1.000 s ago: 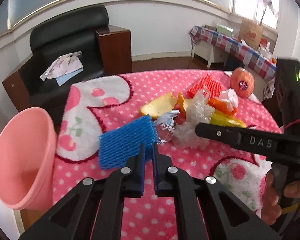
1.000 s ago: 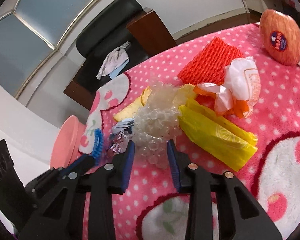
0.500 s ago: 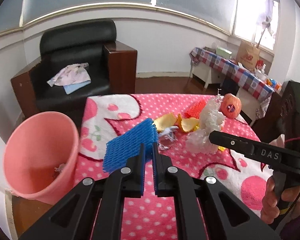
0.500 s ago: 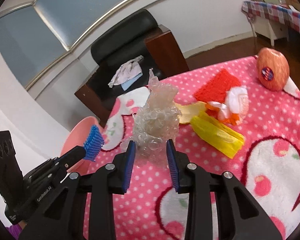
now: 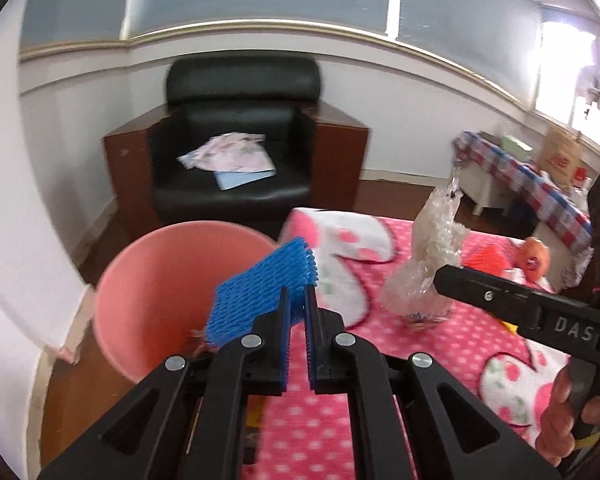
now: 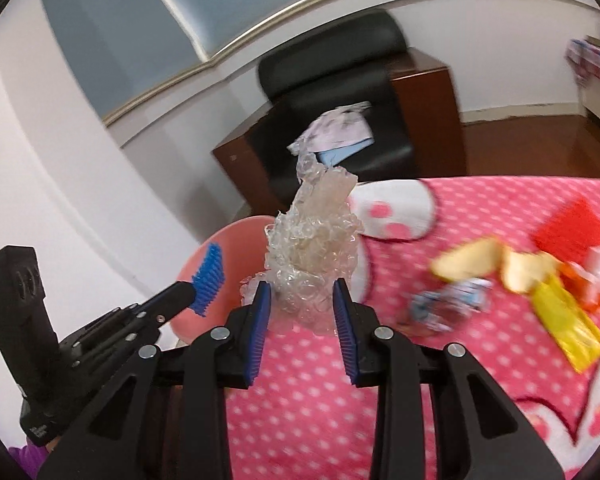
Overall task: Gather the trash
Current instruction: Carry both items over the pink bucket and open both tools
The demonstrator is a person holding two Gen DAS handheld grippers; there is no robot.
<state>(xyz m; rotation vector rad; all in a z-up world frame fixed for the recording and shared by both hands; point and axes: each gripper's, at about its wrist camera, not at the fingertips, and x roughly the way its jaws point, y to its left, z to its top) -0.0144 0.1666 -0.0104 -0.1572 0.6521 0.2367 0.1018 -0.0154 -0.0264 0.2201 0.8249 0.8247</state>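
Observation:
My left gripper (image 5: pixel 297 300) is shut on a blue foam net (image 5: pixel 260 284) and holds it in the air at the rim of the pink bin (image 5: pixel 152 276), which stands on the floor left of the table. My right gripper (image 6: pixel 300 300) is shut on a wad of clear bubble wrap (image 6: pixel 316 248) and holds it above the table's left end, near the bin (image 6: pixel 204 276). The wrap also shows in the left wrist view (image 5: pixel 428 264). The net also shows in the right wrist view (image 6: pixel 209 280).
On the pink dotted tablecloth (image 6: pixel 440 380) lie yellow peel pieces (image 6: pixel 468 260), a crumpled wrapper (image 6: pixel 448 304), a yellow bag (image 6: pixel 568 320), a red foam net (image 6: pixel 568 228) and an apple (image 5: pixel 534 260). A black armchair (image 5: pixel 236 152) stands behind.
Both grippers have lifted their trash off the table and swung left toward the pink bin. The blue net now hangs at the bin's rim.

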